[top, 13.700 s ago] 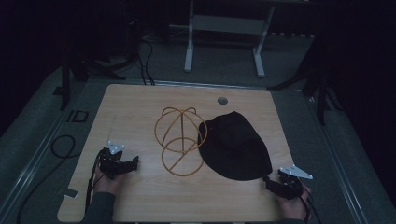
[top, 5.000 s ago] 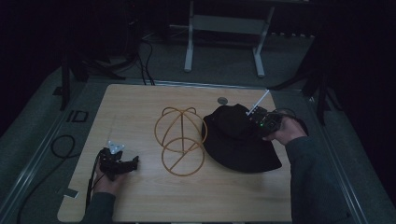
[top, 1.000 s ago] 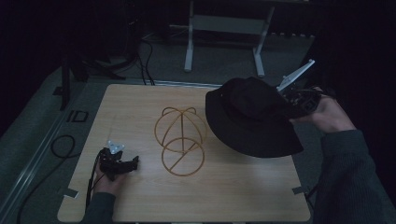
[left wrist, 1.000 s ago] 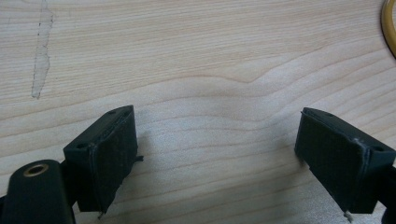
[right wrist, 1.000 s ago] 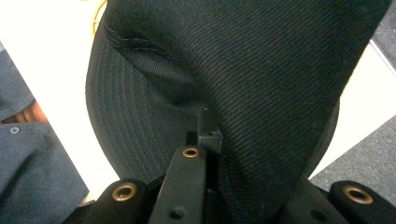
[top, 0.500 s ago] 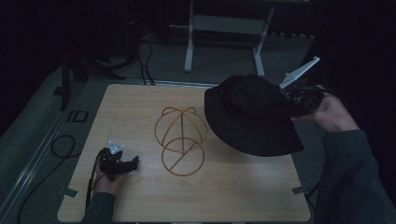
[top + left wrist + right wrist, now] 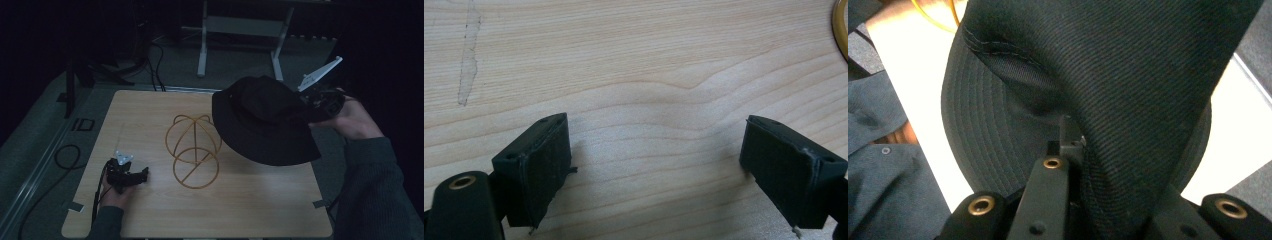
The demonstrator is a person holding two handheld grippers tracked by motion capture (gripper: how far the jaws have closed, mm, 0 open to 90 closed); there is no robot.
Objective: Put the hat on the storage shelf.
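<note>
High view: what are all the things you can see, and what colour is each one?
Bucket hat: one, black, held up in the air above the table's right side.
Wire hat frame: one, yellow, standing mid-table.
Table: one, pale wood.
Metal stand: one, grey, on the floor beyond the table.
Cables: black, on the floor at left.
Left gripper: one, black, resting on the table at near left, jaws open, holding nothing.
Right gripper: one, black, raised at right, shut on the hat.
</note>
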